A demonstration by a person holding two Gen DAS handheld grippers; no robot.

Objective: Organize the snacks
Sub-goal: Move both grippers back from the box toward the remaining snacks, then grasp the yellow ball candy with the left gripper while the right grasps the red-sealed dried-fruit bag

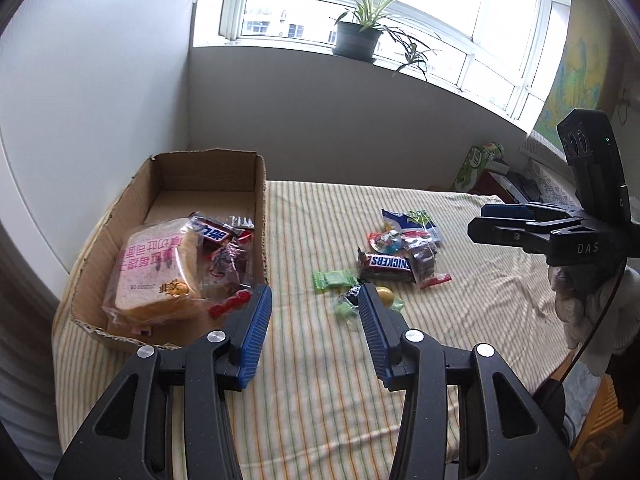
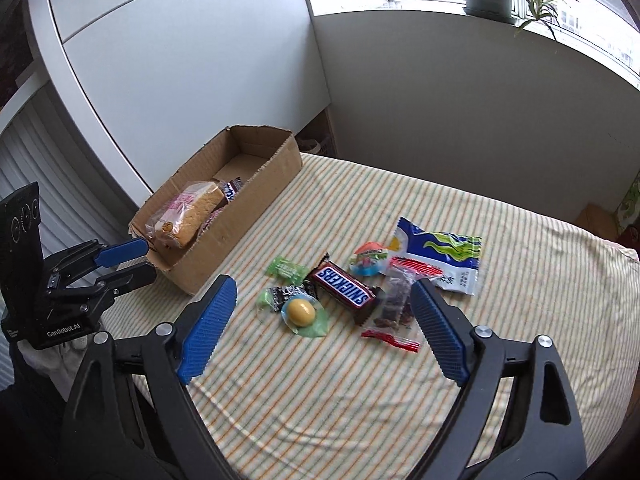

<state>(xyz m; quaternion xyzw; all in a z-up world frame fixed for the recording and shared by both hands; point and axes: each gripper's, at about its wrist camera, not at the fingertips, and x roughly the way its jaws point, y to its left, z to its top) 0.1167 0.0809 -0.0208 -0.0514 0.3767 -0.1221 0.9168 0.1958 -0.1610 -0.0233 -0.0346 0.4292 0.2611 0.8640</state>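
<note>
A cardboard box (image 1: 256, 196) (image 2: 256, 200) stands at the table's left and holds a wrapped bread slice (image 1: 156, 276) (image 2: 192, 208), a Snickers bar and other packets. Loose snacks lie on the striped cloth: a Snickers bar (image 1: 386, 266) (image 2: 344, 288), a green candy (image 1: 334, 280) (image 2: 286, 268), a yellow ball candy (image 2: 302, 312), a clear red-ended packet (image 2: 394, 304), a blue-white bag (image 2: 440, 256). My left gripper (image 1: 316, 296) (image 2: 140, 258) is open and empty, above the cloth between box and pile. My right gripper (image 2: 324, 296) (image 1: 480, 224) is open and empty, above the pile.
The table (image 2: 520, 320) has a yellow striped cloth. White walls stand behind the box. A potted plant (image 1: 358, 36) sits on the windowsill. A green box (image 1: 478, 160) lies beyond the table's far right corner.
</note>
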